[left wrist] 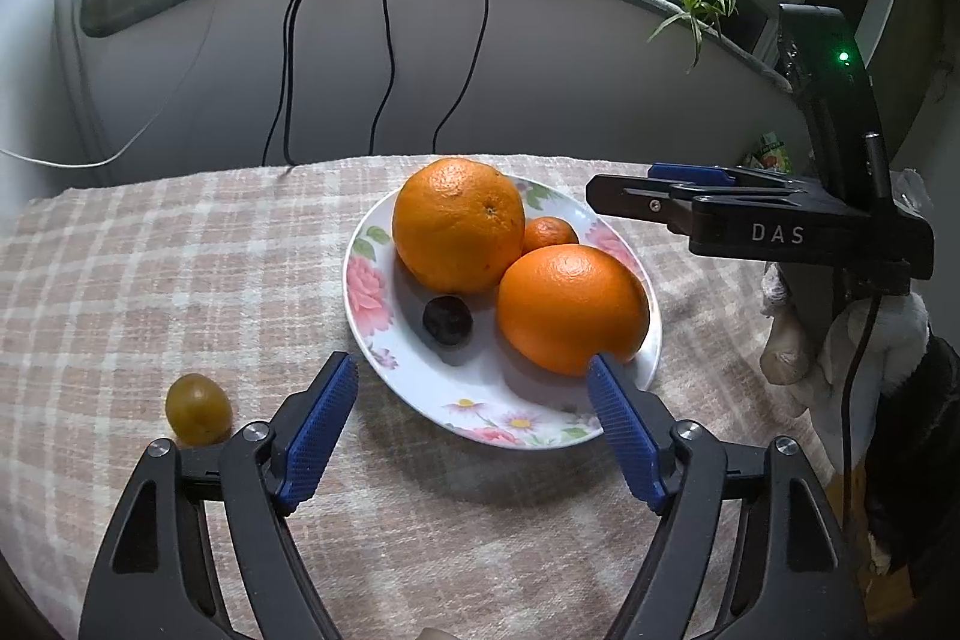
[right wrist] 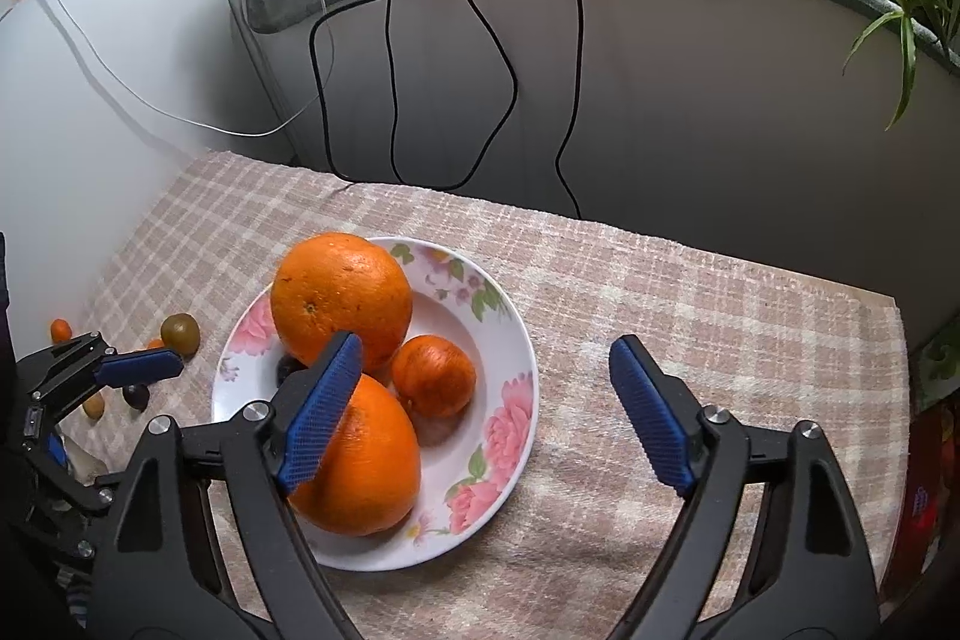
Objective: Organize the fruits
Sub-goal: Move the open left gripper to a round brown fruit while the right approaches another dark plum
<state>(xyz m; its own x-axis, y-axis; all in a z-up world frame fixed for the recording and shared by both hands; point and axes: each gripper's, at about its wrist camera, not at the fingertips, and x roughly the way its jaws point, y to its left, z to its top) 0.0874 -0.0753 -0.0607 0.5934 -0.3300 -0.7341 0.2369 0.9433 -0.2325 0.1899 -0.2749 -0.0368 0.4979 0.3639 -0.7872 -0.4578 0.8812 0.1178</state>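
Left gripper (left wrist: 471, 376): jaws spread wide, nothing held; poised over the near rim of the white floral plate (left wrist: 360, 292).
Right gripper (right wrist: 486, 358): jaws wide, empty; placed above the plate's right side.
Fruit: two large oranges (left wrist: 459, 223), a small mandarin (left wrist: 549, 233) and a dark plum (left wrist: 447, 319) are seen on the plate.
Green plum (left wrist: 198, 409): left on the checked cloth surface (left wrist: 150, 250), left of the plate.

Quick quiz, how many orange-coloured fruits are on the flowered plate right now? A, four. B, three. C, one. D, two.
B: the plate holds two big oranges and one small mandarin, plus a dark fruit that is not orange.
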